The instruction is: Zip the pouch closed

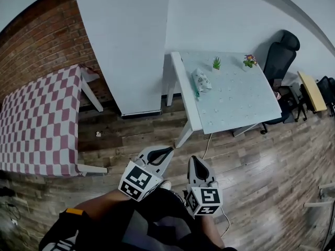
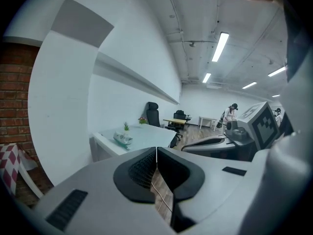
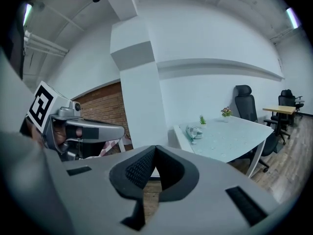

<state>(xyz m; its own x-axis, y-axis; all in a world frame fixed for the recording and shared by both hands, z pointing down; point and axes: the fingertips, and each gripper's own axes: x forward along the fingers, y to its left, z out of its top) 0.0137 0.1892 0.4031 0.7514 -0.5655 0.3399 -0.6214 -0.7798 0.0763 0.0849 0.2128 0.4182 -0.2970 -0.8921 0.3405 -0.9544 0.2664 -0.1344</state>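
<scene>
Two tables fill the head view: a red-and-white checkered table [image 1: 36, 119] at 9 o'clock and a white table [image 1: 246, 106] at 1 o'clock. A black office chair [image 1: 280, 56] stands at the white table's far right corner. At 6 o'clock the left gripper [image 1: 170, 149] and the right gripper [image 1: 192, 158] sit side by side. Each has its jaws pressed together with nothing between them, and each cube bears black-and-white square markers. One pouch [image 1: 201, 80] lies on the left part of the white table, well apart from both grippers. Its long axis runs from 11 to 5 o'clock, and its print is too small to read. Two pots stand beyond it: a green plant [image 1: 216, 63] and a flowering plant [image 1: 249, 61].
</scene>
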